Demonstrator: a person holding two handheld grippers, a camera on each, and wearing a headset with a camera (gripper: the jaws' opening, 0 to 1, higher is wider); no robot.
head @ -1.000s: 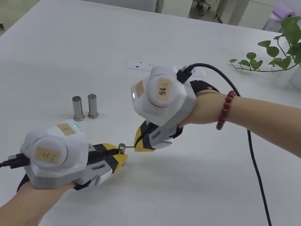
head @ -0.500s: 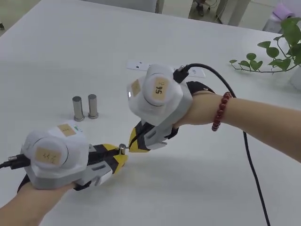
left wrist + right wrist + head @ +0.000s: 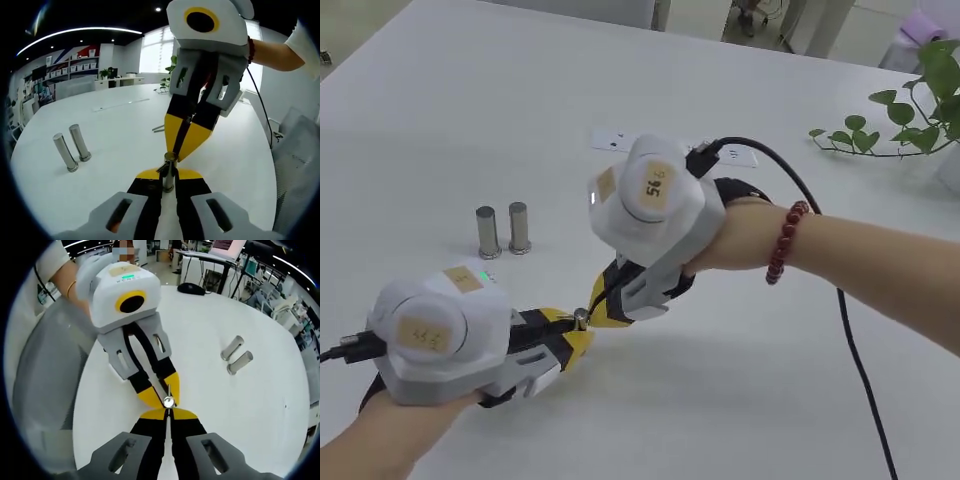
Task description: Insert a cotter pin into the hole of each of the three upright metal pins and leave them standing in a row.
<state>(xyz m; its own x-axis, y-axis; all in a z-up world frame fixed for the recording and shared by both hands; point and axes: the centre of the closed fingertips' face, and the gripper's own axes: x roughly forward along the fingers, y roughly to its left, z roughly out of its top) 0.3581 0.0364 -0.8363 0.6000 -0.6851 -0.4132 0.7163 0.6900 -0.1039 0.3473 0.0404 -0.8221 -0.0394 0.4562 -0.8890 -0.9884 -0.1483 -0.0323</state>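
left claw [image 3: 573,337] grips metal pin [image 3: 169,171] | right claw [image 3: 596,309] nips cotter pin [image 3: 169,389] | spares [image 3: 518,227] clear

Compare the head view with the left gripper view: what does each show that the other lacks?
Head view: the white body of the left gripper and the hand holding it. Left gripper view: room shelves, ceiling lights. Shared: the held pin, the right tongs at its top, two standing pins, a bracelet.

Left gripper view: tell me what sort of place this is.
Probably an open office or lab: a long white table, stocked shelves along the far wall, and a ceiling strip light.
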